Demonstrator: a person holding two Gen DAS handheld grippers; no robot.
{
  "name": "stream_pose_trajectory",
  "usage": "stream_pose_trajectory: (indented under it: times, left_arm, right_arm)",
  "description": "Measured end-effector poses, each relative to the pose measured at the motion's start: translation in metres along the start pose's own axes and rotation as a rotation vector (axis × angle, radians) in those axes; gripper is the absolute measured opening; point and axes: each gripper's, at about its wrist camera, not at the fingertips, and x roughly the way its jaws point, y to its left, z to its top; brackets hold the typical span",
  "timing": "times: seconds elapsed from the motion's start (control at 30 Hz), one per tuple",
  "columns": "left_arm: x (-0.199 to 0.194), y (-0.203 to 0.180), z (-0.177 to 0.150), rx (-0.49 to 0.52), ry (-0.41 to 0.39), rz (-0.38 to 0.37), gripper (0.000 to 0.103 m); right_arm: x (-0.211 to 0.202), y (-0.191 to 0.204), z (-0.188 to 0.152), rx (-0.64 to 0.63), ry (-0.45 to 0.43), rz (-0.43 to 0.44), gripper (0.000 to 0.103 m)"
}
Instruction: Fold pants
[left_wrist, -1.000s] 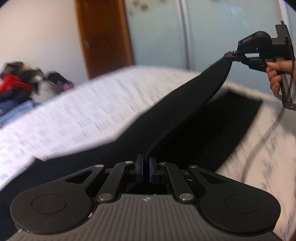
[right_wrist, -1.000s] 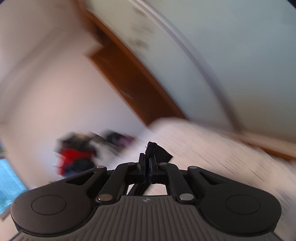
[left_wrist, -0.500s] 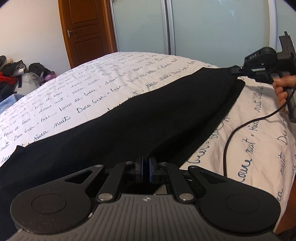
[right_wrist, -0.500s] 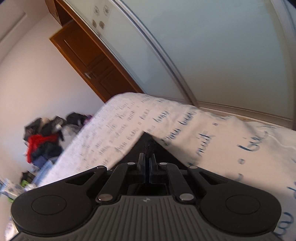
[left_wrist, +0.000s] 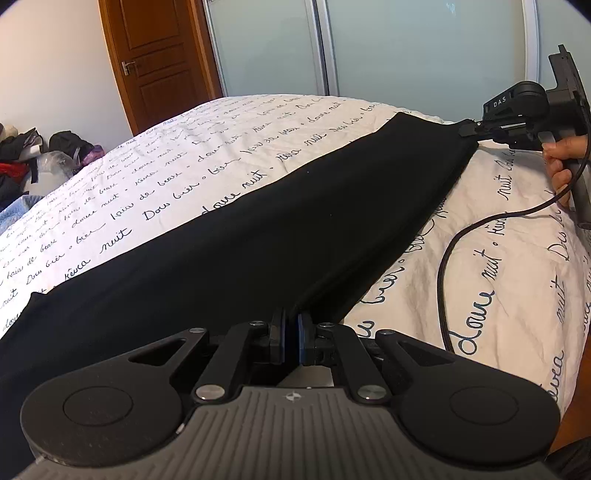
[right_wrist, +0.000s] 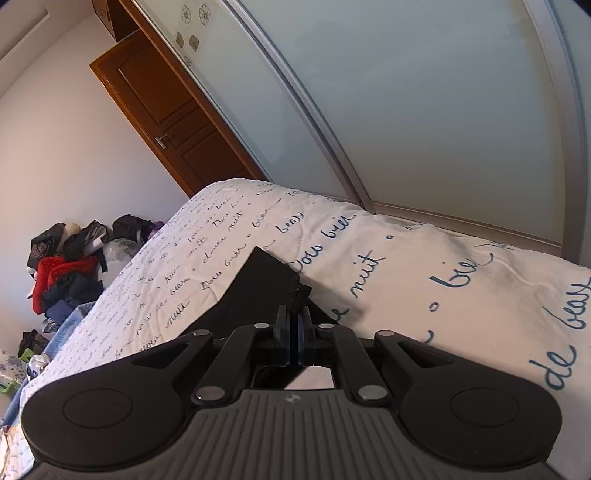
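One bed, covered in white bedding printed with dark handwriting, fills both views. One pair of black pants lies stretched flat along it as a long band, folded lengthwise, running from the near left corner to the far right. Two grippers hold it, one at each end. The left gripper is clenched on the near edge of the pants, the cloth pinched between its blue pads. The right gripper is clenched on the far corner of the pants, where a small bunch of cloth pokes up between its pads; a hand holds its handle, and one black cable trails from it across the bedding. One wooden door and one heap of clothes stand behind. Likely risks: letting go unevenly could skew the layers, a pull could drag the pants off line, and the cable could snag the edge.
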Motion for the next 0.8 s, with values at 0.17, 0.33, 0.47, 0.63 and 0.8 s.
stream_pose_trajectory:
  times: [0.17,0.33,0.47,0.63,0.8]
  left_arm:
    - [0.002,0.001,-0.001,-0.003,0.006,-0.004,0.012]
    - [0.003,0.0,-0.001,0.007,0.011,-0.004,0.013]
    - [-0.001,0.002,0.003,0.0,0.016,-0.026,0.017]
    - [-0.011,0.009,0.011,-0.035,0.012,-0.077,0.022]
    - [-0.015,0.024,0.023,-0.128,-0.011,-0.117,0.029]
  right_arm:
    - [0.003,-0.004,-0.002,0.003,0.011,-0.004,0.004]
    - [0.006,-0.004,-0.003,-0.009,0.018,-0.003,0.004]
    - [0.007,-0.008,-0.002,0.012,0.033,0.009,0.004]
    - [0.005,-0.007,0.0,0.009,0.043,0.013,0.006]
    - [0.001,-0.004,-0.001,-0.018,0.048,0.016,0.006]
